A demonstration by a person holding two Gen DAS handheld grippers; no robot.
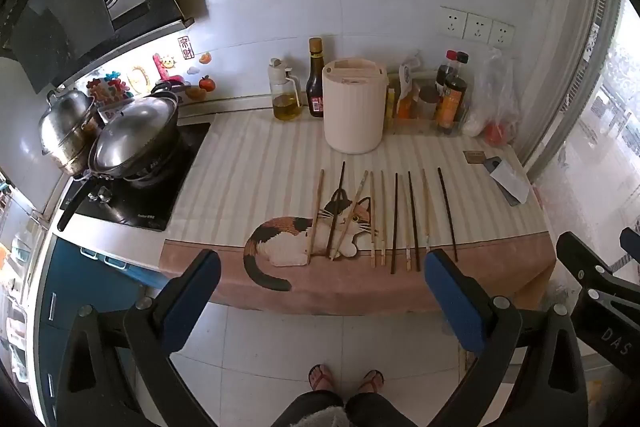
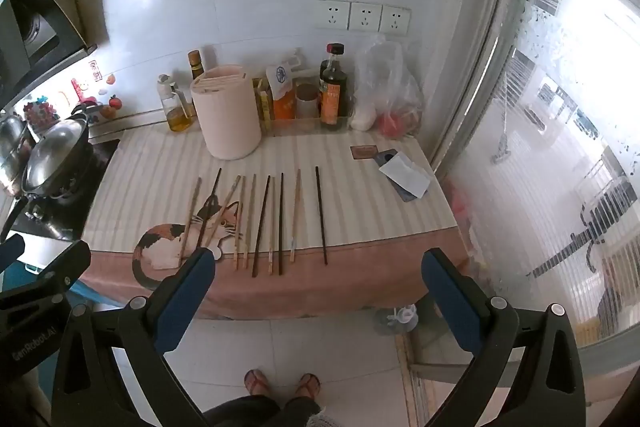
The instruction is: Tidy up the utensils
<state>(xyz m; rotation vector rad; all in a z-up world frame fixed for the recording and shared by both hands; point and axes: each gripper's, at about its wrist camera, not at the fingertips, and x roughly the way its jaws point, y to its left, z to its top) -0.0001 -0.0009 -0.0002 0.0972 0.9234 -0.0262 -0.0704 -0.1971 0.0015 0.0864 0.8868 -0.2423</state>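
My left claw [image 1: 322, 281] is spread wide with nothing between its blue pads, held in the air short of the front edge of the desk [image 1: 248, 163]. My right claw [image 2: 318, 279] is just as wide apart and just as bare, hanging in front of the same edge a little further right; part of it shows at the right border of the left camera.

Beyond both claws, the chopsticks [image 1: 384, 217] lie in a loose row on the striped cloth, their near ends reaching the pink band at the front. Most run roughly parallel, pointing away from me; some are pale wood, some dark. The three at the left end lie across the printed cat [image 1: 304, 235], and one pale stick there slants against its neighbours. The dark stick [image 1: 447, 213] at the right end sits apart from the rest.

Behind the row stands the cream utensil holder [image 1: 353, 107], upright near the wall. An oil bottle [image 1: 285, 95] and a dark sauce bottle [image 1: 315, 79] are just left of it, more condiments on its right. A lidded wok [image 1: 134, 139] rests on the stove at the far left.
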